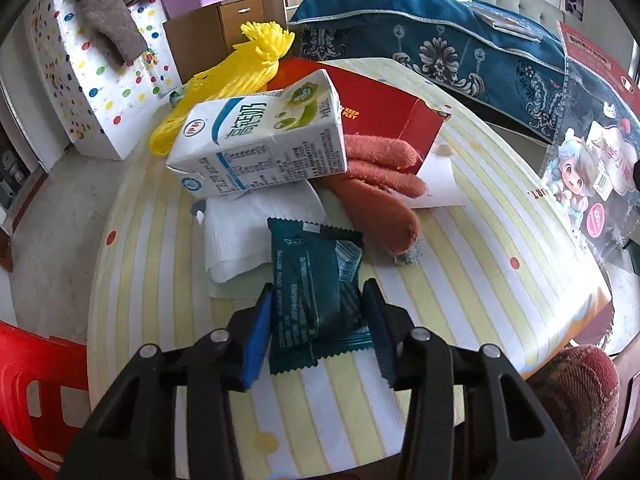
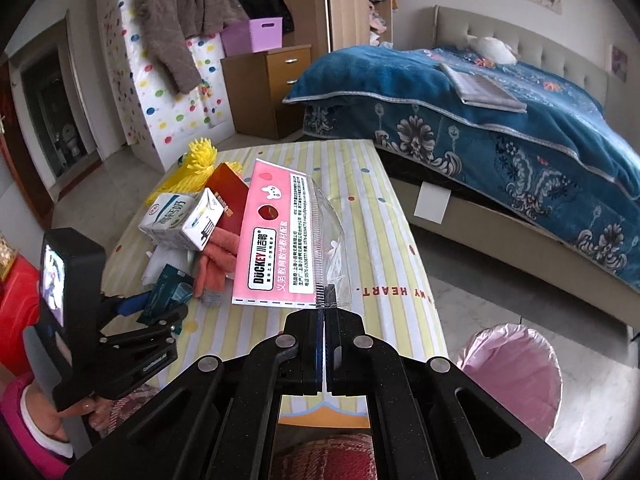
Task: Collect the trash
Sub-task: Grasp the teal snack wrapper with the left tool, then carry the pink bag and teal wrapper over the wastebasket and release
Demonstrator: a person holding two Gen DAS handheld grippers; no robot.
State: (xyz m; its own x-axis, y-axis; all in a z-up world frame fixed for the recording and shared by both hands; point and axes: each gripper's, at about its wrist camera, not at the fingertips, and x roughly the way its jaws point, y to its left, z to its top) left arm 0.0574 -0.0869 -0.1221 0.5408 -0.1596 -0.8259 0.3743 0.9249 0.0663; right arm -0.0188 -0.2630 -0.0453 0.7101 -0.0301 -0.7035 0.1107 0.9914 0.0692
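My left gripper [image 1: 318, 314] has its jaws on either side of a teal snack wrapper [image 1: 316, 280] lying on the striped table [image 1: 500, 208]; the pads look to touch its sides. It also shows in the right wrist view [image 2: 160, 300]. My right gripper [image 2: 324, 312] is shut on a pink and clear plastic package [image 2: 280, 244], held above the table; the package also shows in the left wrist view [image 1: 592, 168]. A milk carton [image 1: 260, 144], yellow foam net [image 1: 236, 76], red box [image 1: 380, 116], orange glove [image 1: 384, 184] and white tissue [image 1: 248, 232] lie in a pile.
A bin with a pink liner [image 2: 516, 372] stands on the floor right of the table. A bed with a blue blanket [image 2: 480, 120] is behind it. A red plastic stool [image 1: 28, 392] is at the left. A wooden cabinet [image 2: 268, 92] stands at the back.
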